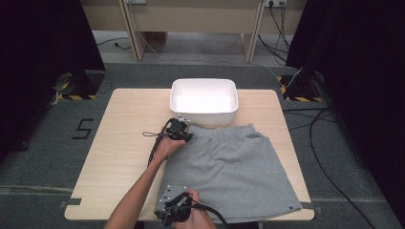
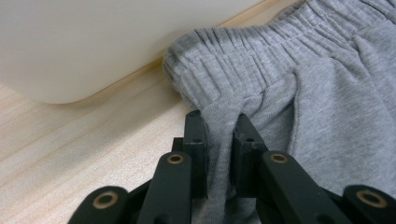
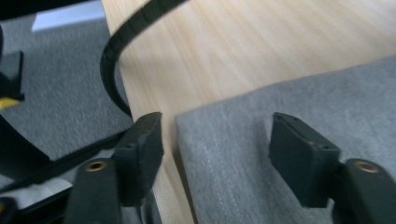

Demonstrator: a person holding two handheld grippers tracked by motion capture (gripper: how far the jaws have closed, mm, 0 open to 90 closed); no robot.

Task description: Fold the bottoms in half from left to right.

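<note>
- The flat table (image 1: 119, 157) of pale wood stands on a grey carpet floor (image 1: 43, 143), and a black number five (image 1: 82, 129) is marked on the floor to the left of it.
- The left claw (image 1: 184, 132) sits near the middle of the table, held by the person's left hand (image 1: 165, 145), with a black cable (image 1: 154, 143) trailing back from it.
- In the left gripper view the left claw (image 2: 218, 122) is pinched tight on a fold of cloth at the near left corner of the waistband, so it is clamped on the shorts.
- The soft grey cotton shorts (image 1: 229, 167) lie flat on the right half of the table, with the stretchy waistband at the far side, next to the tub, and the leg ends at the near edge.
- The white plastic tub (image 1: 204, 101) with round corners stands at the far side of the table, just behind the waistband, maybe touching it.
- The right claw (image 1: 168, 215) is at the near edge of the table, by the near left corner of the shorts, held in the person's right hand (image 1: 193, 212).
- In the right gripper view the right claw (image 3: 215, 144) has its jaws apart, one on each side of the hem corner of the shorts (image 3: 261, 140), and they do not press on the cloth.
</note>
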